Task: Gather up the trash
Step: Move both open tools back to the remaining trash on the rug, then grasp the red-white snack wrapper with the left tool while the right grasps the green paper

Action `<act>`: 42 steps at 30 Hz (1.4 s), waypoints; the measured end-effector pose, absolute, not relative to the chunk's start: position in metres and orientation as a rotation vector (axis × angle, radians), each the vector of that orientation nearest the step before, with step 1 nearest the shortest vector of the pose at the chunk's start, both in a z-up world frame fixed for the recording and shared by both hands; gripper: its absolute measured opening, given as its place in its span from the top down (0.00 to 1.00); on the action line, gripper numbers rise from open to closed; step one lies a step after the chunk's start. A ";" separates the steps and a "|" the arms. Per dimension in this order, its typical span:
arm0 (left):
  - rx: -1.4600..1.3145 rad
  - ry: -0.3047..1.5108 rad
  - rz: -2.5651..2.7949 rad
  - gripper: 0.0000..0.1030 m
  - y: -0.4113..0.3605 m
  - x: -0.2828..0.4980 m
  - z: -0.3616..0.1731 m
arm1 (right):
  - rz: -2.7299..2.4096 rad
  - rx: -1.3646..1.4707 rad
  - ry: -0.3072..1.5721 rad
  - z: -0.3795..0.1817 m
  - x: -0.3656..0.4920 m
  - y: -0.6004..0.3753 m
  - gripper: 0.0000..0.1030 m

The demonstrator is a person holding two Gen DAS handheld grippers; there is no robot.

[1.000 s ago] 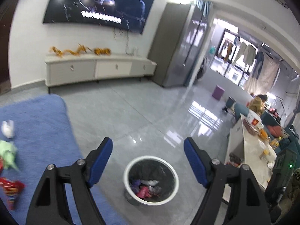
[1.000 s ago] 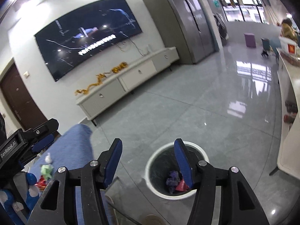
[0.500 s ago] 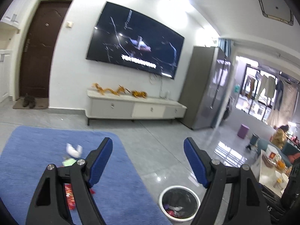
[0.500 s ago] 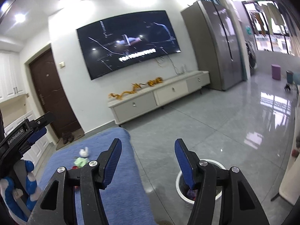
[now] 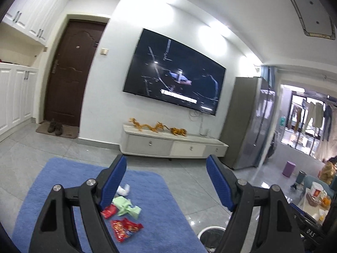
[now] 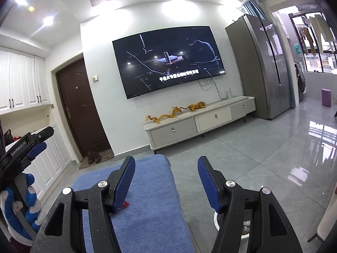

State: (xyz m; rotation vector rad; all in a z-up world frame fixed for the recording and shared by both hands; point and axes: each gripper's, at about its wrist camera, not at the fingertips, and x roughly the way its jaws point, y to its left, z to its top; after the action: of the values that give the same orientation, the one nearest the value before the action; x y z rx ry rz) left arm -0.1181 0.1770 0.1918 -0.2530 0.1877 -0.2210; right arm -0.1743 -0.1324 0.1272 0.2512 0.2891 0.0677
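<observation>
Both my grippers empty, more trash waiting on the rug

My left gripper (image 5: 166,181) stands wide with nothing in it; my right gripper (image 6: 166,182) is opening, also empty. The round white-rimmed bin (image 5: 210,233) already holds scraps; red, green and white crumpled wrappers (image 5: 124,210) remain on the blue pile rug (image 5: 52,189).

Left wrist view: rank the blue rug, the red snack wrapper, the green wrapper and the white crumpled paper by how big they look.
1. Blue rug, far the largest.
2. Red snack wrapper and green wrapper: they look alike, and the red one lies nearer the camera, so no ranking.
3. White crumpled paper, smallest, though farthest away and partly hidden behind a claw finger.
</observation>
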 end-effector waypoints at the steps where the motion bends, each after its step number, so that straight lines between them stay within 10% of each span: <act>1: -0.263 0.189 -0.221 0.25 0.182 -0.119 0.192 | 0.070 0.248 0.290 0.127 -0.174 -0.131 0.42; 23: -0.275 0.273 0.056 0.25 0.305 -0.065 0.156 | 0.179 0.194 0.404 0.102 -0.120 -0.089 0.42; 42: -0.241 0.760 -0.168 0.28 0.289 0.090 -0.031 | 0.447 0.132 0.736 0.000 0.012 0.004 0.42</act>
State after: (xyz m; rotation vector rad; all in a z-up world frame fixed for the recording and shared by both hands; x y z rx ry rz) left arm 0.0904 0.2886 -0.0306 -0.2415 0.7602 -0.1682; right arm 0.0123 0.0036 0.0000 0.1323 0.7357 0.4471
